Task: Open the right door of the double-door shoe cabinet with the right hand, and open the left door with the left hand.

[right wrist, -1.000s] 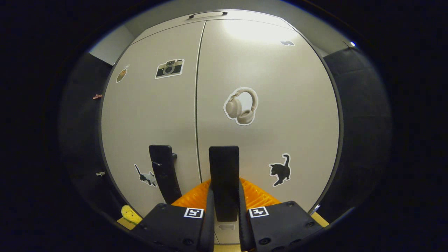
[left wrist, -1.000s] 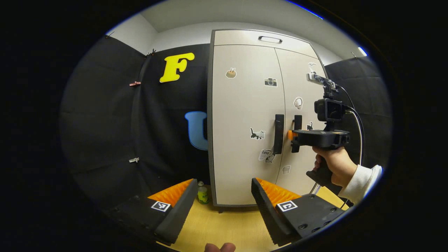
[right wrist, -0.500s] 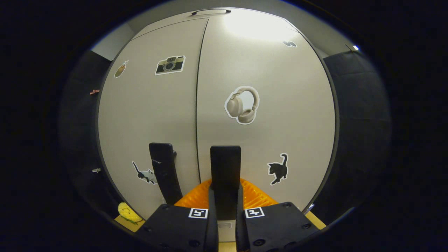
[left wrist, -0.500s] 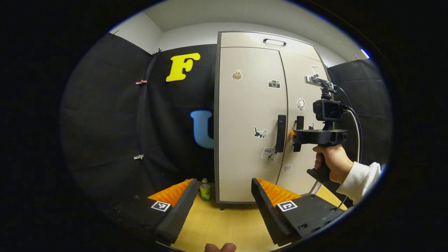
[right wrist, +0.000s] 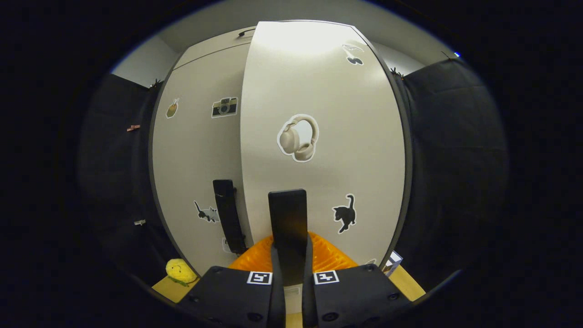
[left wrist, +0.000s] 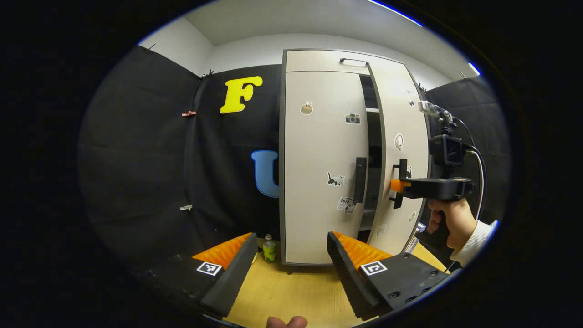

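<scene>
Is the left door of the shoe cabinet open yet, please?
No, the left door sits flush and closed; only the right door stands ajar.

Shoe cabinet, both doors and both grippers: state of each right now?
right door: partly open, dark gap beside it
left door: closed
right gripper: shut on right door handle
left gripper: open, holding nothing, short of the cabinet
left door handle: untouched
</scene>
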Action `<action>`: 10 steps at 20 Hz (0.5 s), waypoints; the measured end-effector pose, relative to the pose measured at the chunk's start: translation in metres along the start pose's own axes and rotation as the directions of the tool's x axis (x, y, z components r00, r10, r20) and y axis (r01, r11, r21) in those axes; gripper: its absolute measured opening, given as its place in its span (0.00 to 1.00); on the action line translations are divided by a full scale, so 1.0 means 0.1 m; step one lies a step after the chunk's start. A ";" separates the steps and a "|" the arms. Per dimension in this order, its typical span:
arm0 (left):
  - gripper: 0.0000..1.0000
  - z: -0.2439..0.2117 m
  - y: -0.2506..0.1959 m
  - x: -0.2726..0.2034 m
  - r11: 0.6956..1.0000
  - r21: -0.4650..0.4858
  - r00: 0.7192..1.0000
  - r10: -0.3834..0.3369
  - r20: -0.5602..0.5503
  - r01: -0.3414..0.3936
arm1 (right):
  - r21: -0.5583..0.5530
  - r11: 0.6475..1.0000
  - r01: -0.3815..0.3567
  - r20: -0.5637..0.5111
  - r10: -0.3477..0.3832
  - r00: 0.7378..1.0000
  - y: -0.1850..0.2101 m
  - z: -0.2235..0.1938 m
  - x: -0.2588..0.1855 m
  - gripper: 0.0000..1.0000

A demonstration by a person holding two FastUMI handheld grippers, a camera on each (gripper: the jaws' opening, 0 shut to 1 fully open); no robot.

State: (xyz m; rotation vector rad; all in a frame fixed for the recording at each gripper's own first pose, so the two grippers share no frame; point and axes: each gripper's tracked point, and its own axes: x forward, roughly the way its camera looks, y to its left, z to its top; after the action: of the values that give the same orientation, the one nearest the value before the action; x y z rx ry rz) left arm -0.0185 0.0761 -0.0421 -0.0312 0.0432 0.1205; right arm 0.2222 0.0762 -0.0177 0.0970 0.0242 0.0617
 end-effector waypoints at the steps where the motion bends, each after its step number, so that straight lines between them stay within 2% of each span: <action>1: 0.95 -0.01 -0.07 -0.06 1.000 0.000 1.000 0.000 0.000 0.000 | 0.005 1.000 -0.008 -0.004 0.008 1.000 -0.02 0.01 -0.03 0.18; 4: 0.95 -0.01 -0.21 -0.12 1.000 0.005 1.000 -0.008 -0.004 0.008 | 0.019 0.999 -0.026 -0.007 0.026 1.000 -0.07 0.02 -0.11 0.18; 10: 0.95 0.05 -0.52 -0.21 0.999 0.013 0.999 -0.050 0.002 0.050 | 0.022 1.000 -0.016 0.012 0.015 1.000 -0.24 0.06 -0.29 0.18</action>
State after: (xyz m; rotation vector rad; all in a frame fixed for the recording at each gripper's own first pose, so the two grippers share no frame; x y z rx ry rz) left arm -0.0325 0.0218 -0.0349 -0.0189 0.0406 0.0700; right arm 0.1951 0.0499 -0.0137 0.1200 0.0128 0.0763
